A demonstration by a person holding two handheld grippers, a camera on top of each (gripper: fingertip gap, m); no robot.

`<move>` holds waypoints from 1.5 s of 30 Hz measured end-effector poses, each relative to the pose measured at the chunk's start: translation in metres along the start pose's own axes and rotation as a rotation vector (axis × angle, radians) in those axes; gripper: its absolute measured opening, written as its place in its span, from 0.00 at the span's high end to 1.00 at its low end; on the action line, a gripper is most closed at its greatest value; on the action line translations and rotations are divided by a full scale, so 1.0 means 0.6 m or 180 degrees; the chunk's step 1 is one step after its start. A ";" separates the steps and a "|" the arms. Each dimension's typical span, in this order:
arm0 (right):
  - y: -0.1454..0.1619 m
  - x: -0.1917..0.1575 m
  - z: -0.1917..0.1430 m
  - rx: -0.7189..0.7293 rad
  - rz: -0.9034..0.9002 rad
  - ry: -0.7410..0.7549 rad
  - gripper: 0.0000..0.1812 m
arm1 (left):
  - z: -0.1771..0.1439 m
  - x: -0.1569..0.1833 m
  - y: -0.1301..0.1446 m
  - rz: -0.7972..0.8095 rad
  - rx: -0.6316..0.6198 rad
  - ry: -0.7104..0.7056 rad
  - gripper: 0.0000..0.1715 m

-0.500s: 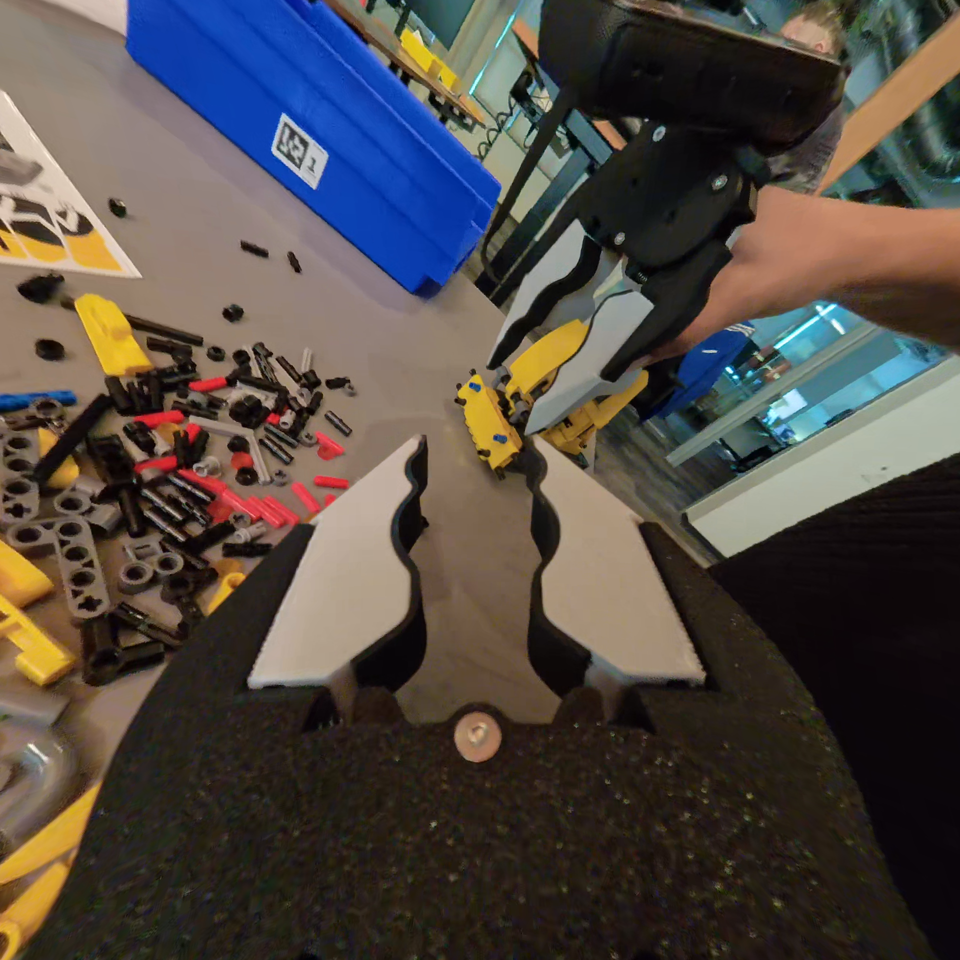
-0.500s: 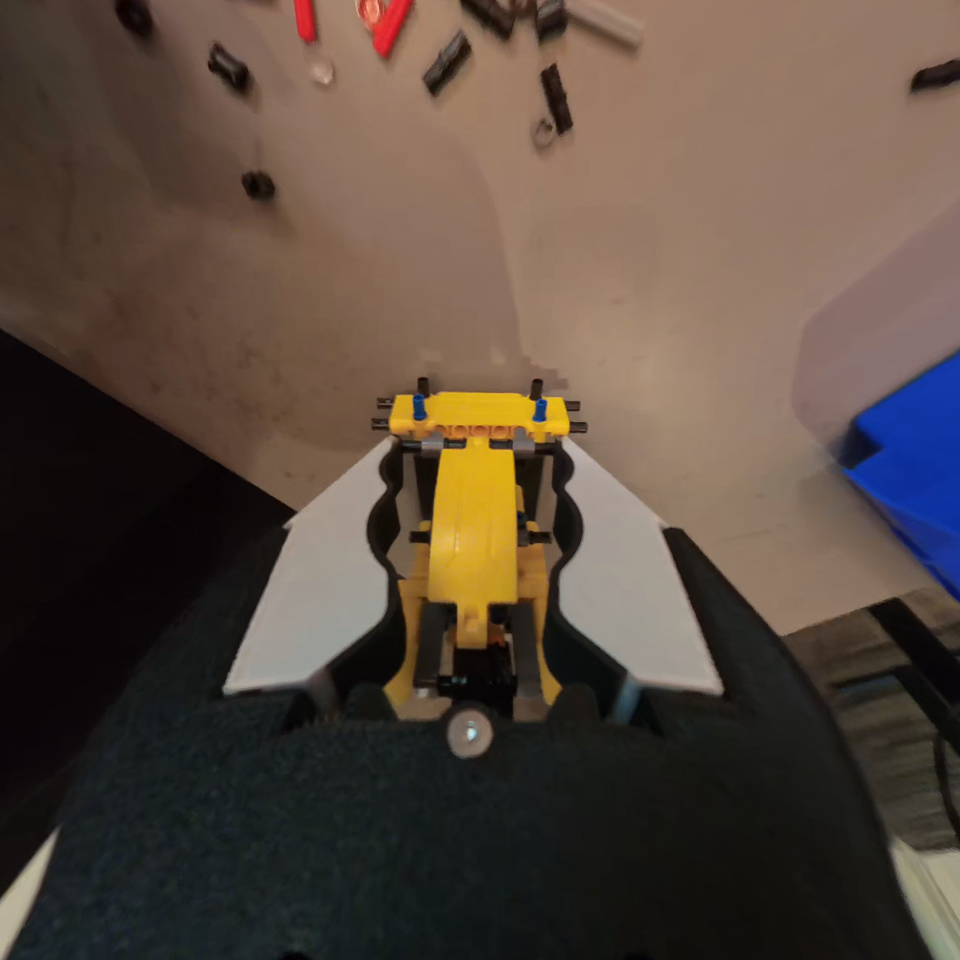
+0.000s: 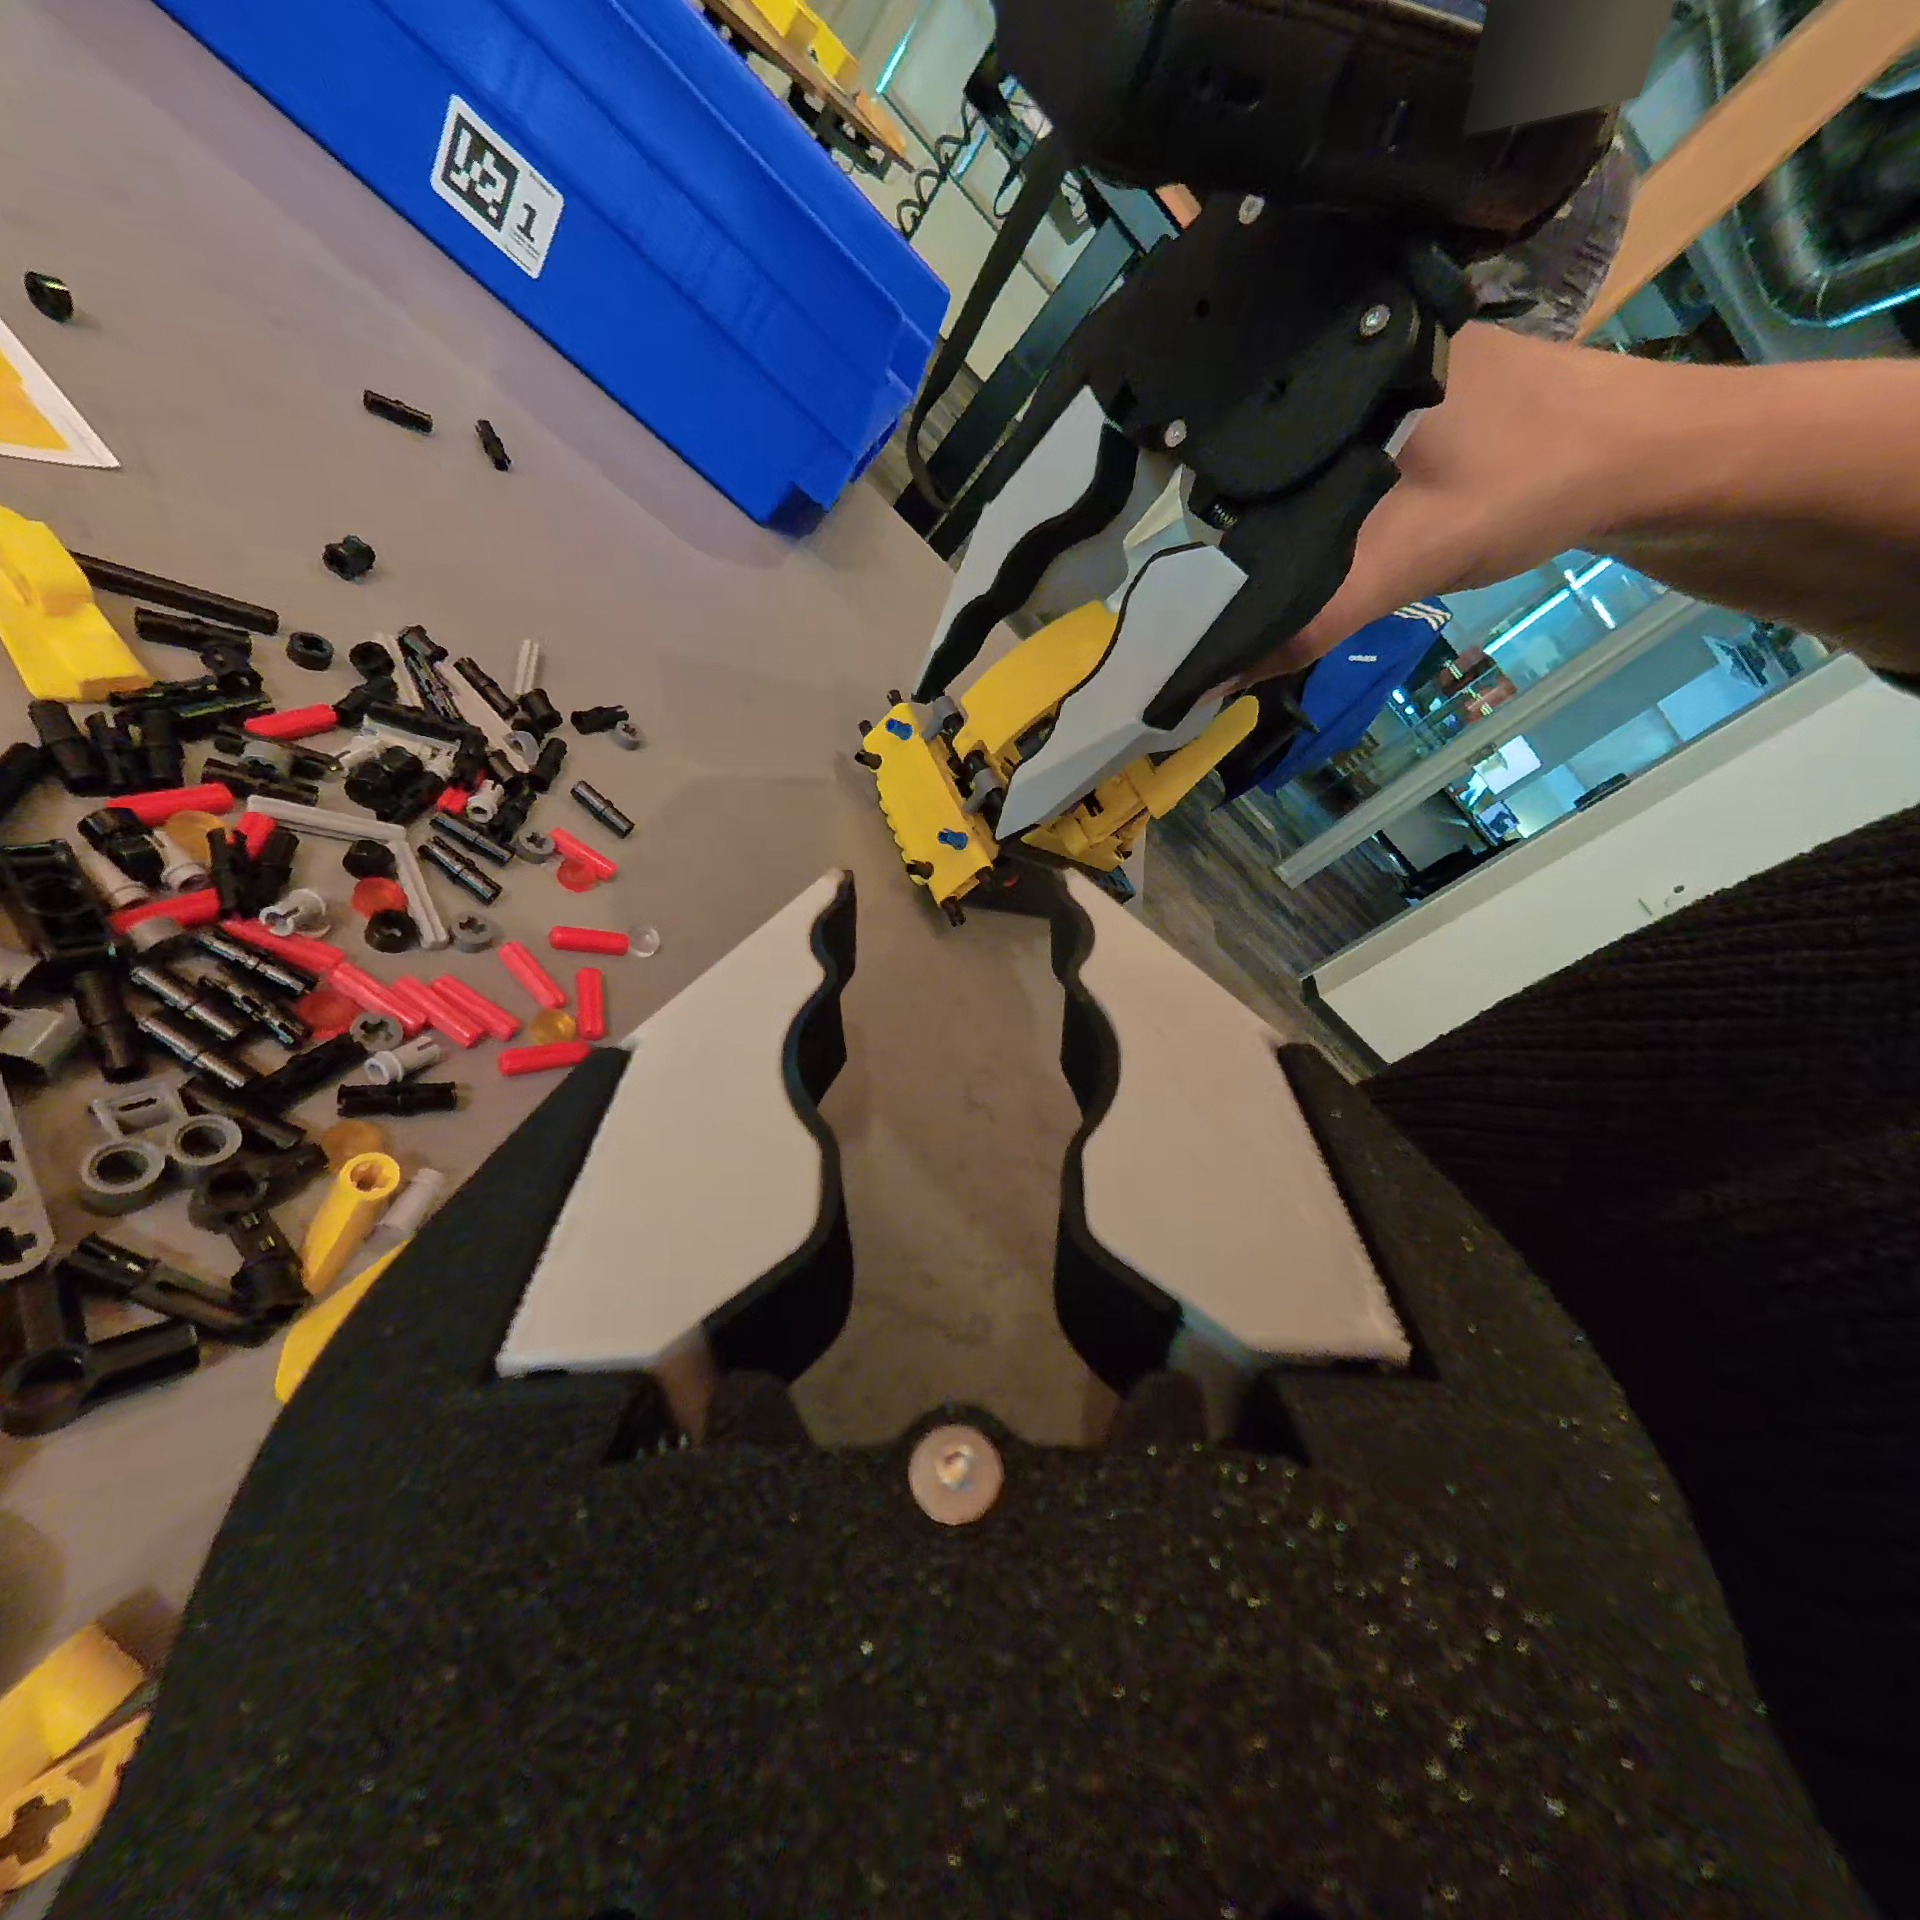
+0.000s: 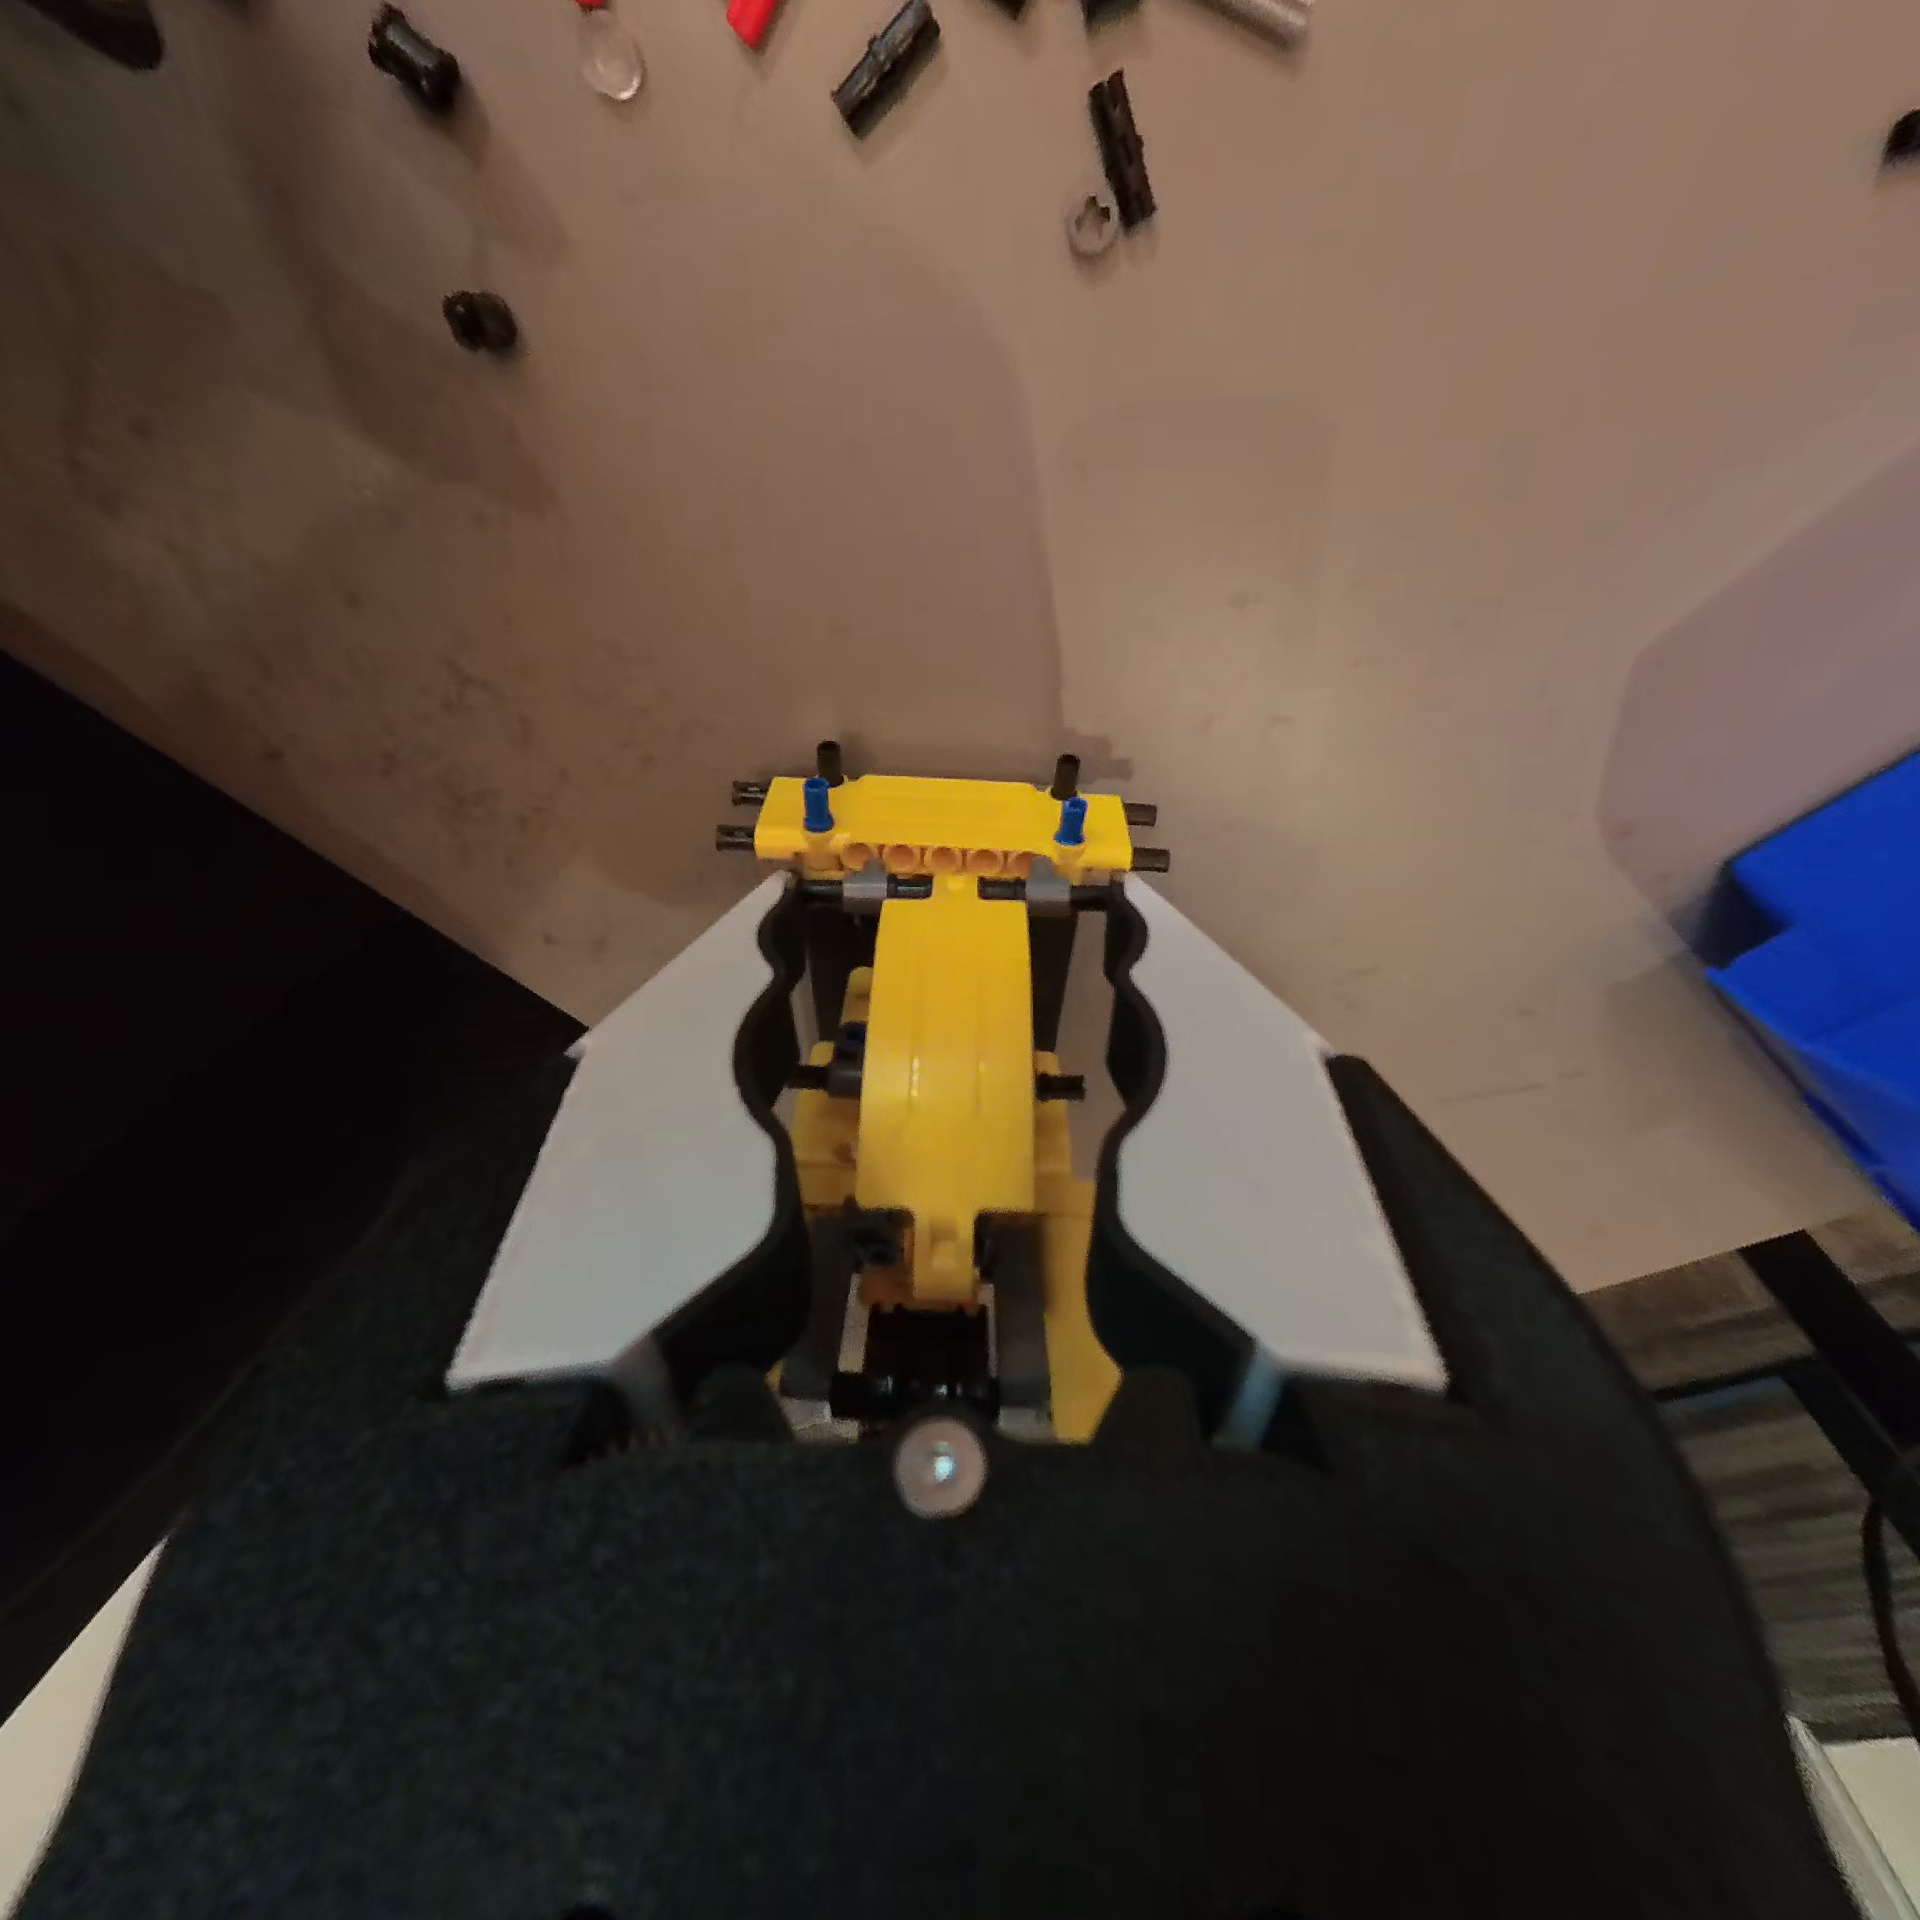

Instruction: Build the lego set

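My right gripper [image 4: 951, 883] is shut on a yellow brick-built model [image 4: 945, 1091] with black pins and two blue pins on its front cross beam. It holds the model nose-down close over the grey table [image 4: 727, 520], near the table's edge. In the left wrist view the right gripper [image 3: 971, 758] and the model [image 3: 925, 800] are just ahead of my left gripper [image 3: 951, 914]. The left gripper is open and empty, its fingertips [image 3: 831, 904] a short way from the model. A person's hand [image 3: 1507, 499] holds the right gripper.
A pile of loose black, red, grey and yellow parts [image 3: 260, 883] lies to the left. A blue bin [image 3: 623, 208] stands at the back and shows at the right in the right wrist view [image 4: 1849, 1039]. A printed sheet [image 3: 31, 416] lies far left. Stray pins [image 4: 1122, 145] lie beyond the model. There is about 12 centimetres between the tips of the two grippers.
Both views have shifted slightly; the right gripper and model sit a little nearer the table. Both grips are unchanged.
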State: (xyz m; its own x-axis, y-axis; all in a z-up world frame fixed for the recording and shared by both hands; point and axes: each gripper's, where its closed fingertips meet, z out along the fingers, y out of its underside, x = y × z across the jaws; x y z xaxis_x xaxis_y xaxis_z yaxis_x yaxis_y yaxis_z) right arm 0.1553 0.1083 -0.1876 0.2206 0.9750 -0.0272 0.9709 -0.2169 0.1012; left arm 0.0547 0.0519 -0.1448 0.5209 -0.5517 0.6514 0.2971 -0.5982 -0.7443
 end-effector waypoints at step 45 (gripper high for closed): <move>-0.049 -0.056 -0.203 0.3057 -0.1052 0.0464 0.68 | 0.085 0.128 -0.070 -0.2042 0.0441 0.2012 0.84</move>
State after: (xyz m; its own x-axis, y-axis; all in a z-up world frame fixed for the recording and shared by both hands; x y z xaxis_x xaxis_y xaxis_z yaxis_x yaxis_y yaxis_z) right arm 0.1083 0.0875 -0.0685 -0.0226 0.9756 0.2183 0.6598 0.1787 -0.7299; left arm 0.1230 0.0643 -0.0712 -0.3012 -0.3773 0.8757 0.4932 -0.8477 -0.1955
